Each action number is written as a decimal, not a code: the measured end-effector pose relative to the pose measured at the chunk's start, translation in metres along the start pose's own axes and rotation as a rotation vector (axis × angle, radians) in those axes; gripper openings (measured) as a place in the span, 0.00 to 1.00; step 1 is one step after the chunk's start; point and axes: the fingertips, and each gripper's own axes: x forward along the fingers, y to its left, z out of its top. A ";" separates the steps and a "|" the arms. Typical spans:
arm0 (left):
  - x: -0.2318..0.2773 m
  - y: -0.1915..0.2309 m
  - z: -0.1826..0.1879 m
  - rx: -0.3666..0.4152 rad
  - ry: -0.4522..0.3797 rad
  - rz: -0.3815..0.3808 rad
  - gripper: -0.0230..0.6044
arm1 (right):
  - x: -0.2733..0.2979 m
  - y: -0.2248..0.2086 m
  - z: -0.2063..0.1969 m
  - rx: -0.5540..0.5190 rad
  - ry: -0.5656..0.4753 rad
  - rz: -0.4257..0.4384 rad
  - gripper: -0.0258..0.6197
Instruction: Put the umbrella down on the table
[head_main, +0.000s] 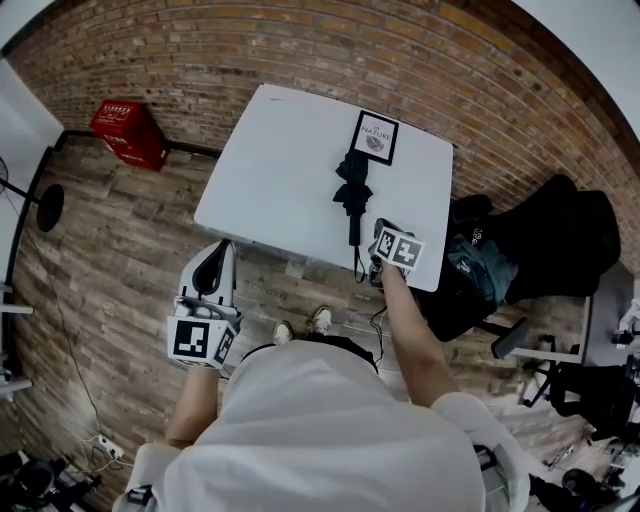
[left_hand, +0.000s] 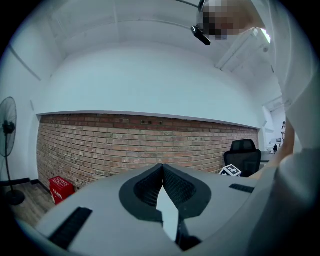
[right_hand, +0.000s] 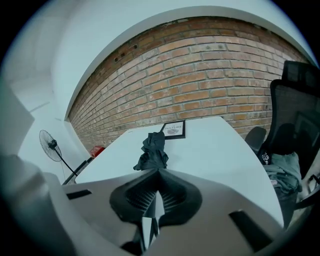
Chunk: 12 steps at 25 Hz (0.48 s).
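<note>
Brick wall (head_main: 300, 50) runs behind a white table (head_main: 270, 170) that stands on a wood floor (head_main: 110, 240). On the table lies the umbrella (head_main: 352, 190), black and folded. Its loose fabric is bunched near the middle and its handle end points to the near edge, where a thin strap hangs over. Just past the umbrella's far end a framed picture (head_main: 376, 137) lies flat near the back edge.

The right gripper (head_main: 385, 235) is at the near edge of the table, just beside the handle end. In the right gripper view its jaws (right_hand: 159, 171) meet at the tips, and the umbrella's fabric (right_hand: 152, 152) rises right beyond them, with the picture (right_hand: 174, 129) farther back. The handle is hidden behind the jaws, so I cannot tell whether they pinch any part of it.

The left gripper (head_main: 218, 250) is held low over the floor, off the table's near left corner and well apart from the umbrella. In the left gripper view its jaws (left_hand: 162, 167) are closed tip to tip with nothing between them, and they face the brick wall.

A red crate (head_main: 130, 133) sits on the floor by the wall, left of the table. A fan (left_hand: 7, 150) stands farther left. A black chair (head_main: 560, 240) is right of the table, with a dark bag (head_main: 470, 265) between them.
</note>
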 end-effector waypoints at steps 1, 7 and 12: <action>0.000 -0.002 -0.001 -0.001 0.001 -0.005 0.07 | -0.002 -0.002 0.001 0.007 -0.006 0.000 0.07; 0.002 -0.005 0.000 -0.001 -0.007 -0.021 0.07 | -0.013 -0.005 0.024 0.021 -0.072 0.004 0.07; 0.004 -0.004 0.005 -0.001 -0.025 -0.018 0.07 | -0.027 0.001 0.061 0.017 -0.161 0.029 0.07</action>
